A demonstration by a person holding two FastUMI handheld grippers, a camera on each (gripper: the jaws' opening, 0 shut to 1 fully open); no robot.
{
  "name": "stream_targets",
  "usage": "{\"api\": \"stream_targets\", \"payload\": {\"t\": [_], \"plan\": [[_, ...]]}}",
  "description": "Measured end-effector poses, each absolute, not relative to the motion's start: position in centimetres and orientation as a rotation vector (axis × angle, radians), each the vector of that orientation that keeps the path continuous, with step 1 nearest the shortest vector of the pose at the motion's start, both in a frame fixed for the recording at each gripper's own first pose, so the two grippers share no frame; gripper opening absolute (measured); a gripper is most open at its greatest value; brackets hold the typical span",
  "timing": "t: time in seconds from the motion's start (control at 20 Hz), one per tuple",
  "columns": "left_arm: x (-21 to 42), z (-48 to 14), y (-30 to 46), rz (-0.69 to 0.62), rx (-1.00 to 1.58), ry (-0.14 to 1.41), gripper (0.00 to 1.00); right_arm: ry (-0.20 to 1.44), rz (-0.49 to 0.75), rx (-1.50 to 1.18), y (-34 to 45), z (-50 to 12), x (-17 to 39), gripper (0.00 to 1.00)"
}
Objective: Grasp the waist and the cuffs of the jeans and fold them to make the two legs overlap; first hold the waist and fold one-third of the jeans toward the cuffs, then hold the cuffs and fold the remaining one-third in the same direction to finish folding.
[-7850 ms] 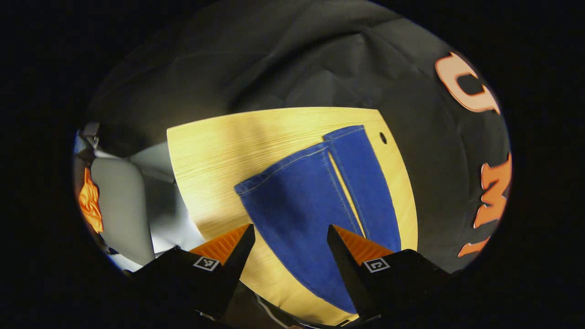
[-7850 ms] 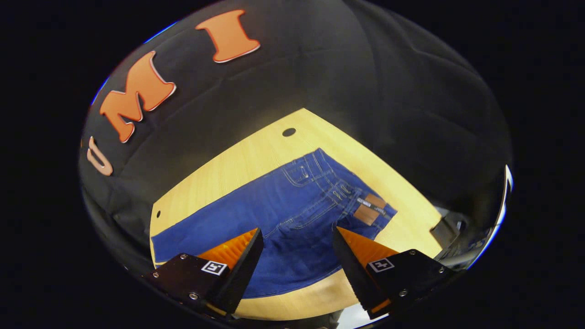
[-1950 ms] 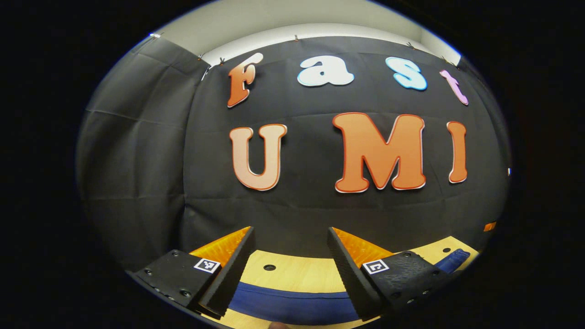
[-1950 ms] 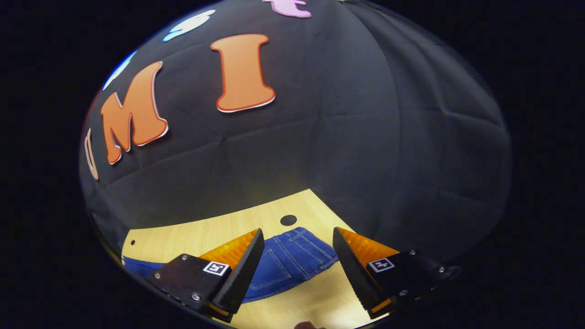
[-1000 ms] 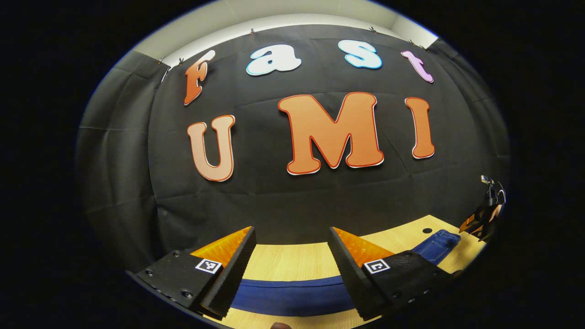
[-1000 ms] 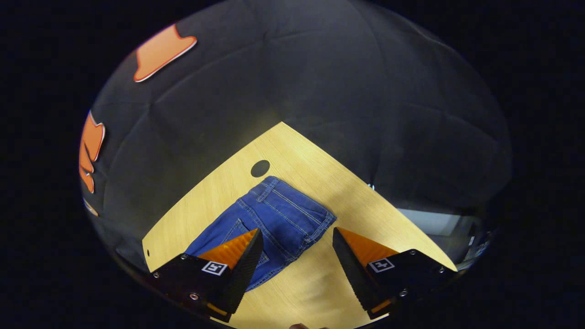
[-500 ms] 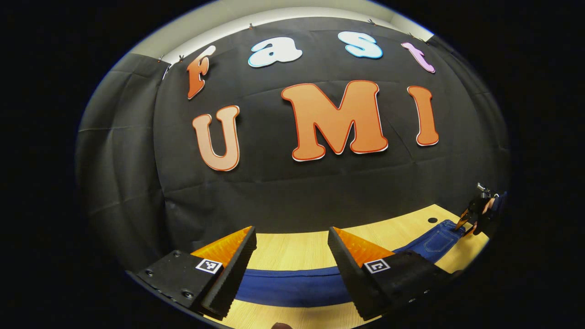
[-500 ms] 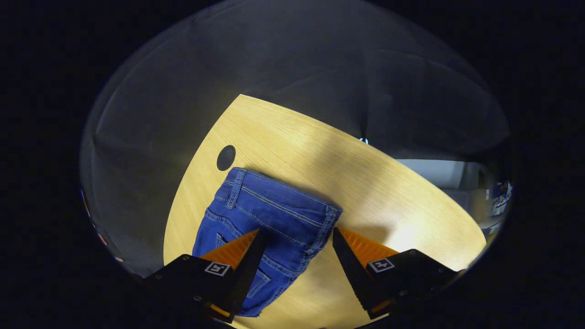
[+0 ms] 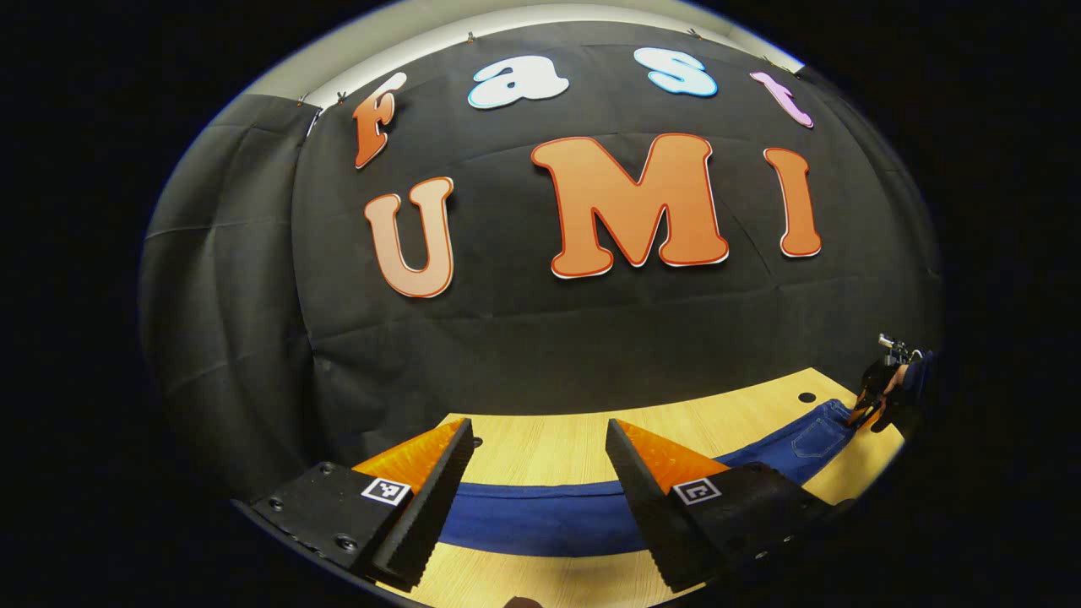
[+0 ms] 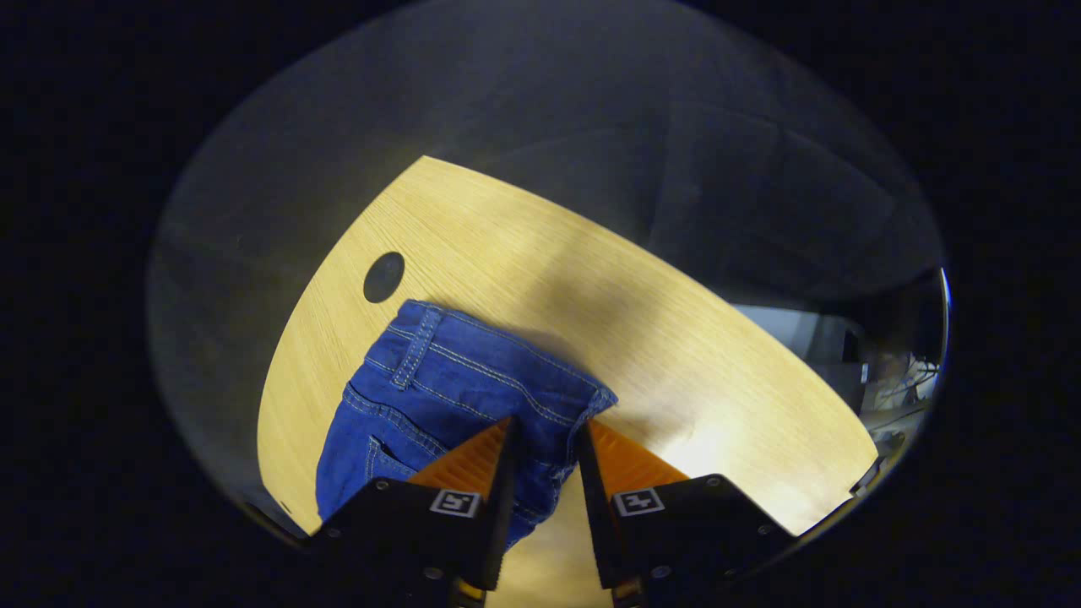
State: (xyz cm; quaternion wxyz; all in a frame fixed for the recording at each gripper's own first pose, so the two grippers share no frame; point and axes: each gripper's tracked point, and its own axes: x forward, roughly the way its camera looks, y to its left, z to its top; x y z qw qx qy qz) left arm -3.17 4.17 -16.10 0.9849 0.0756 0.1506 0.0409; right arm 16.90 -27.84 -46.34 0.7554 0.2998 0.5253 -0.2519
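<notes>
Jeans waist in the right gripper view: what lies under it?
The jeans lie flat on the wooden table, beside its round hole. The right gripper closes around the waist edge; whatever is beneath the denim is covered.

Your jeans (image 9: 540,519) lie flat along the table (image 9: 549,447), which stands before the booth wall. Your left gripper (image 9: 536,473) hovers above the leg end; your right gripper (image 10: 545,464) sits at the waist corner (image 10: 583,405), near the table's hole (image 10: 383,277).
</notes>
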Motion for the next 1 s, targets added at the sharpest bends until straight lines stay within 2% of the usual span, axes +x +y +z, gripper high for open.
{"api": "stream_targets", "payload": {"t": [0.05, 0.1, 0.15, 0.3, 0.35, 0.7, 1.0], "plan": [[-3.3, -16.1, 4.4, 0.084, 0.158, 0.300, 0.97, 1.149, -0.533, 0.658, -27.6, -46.2, 16.6, 0.32], [-3.5, -16.0, 4.7, 0.086, 0.160, 0.300, 0.97, 1.149, -0.549, 0.688, -27.4, -45.7, 16.3, 0.31], [-3.6, -16.1, 5.0, 0.086, 0.152, 0.297, 0.97, 1.154, -0.538, 0.716, -27.2, -46.2, 16.9, 0.24], [-3.9, -15.9, 5.8, 0.093, 0.099, 0.286, 0.97, 1.086, -0.525, 0.767, -27.3, -44.6, 18.1, 0.24], [-4.0, -15.8, 6.5, 0.102, 0.095, 0.282, 0.97, 1.043, -0.499, 0.759, -26.7, -44.2, 18.7, 0.13], [-4.2, -15.8, 8.5, 0.085, 0.063, 0.285, 0.96, 0.845, -0.361, 0.661, -25.1, -36.7, 19.3, 0.13], [-4.8, -15.2, 11.0, 0.076, 0.039, 0.268, 0.97, 0.704, -0.180, 0.552, -23.1, -29.5, 19.9, 0.13]]}}
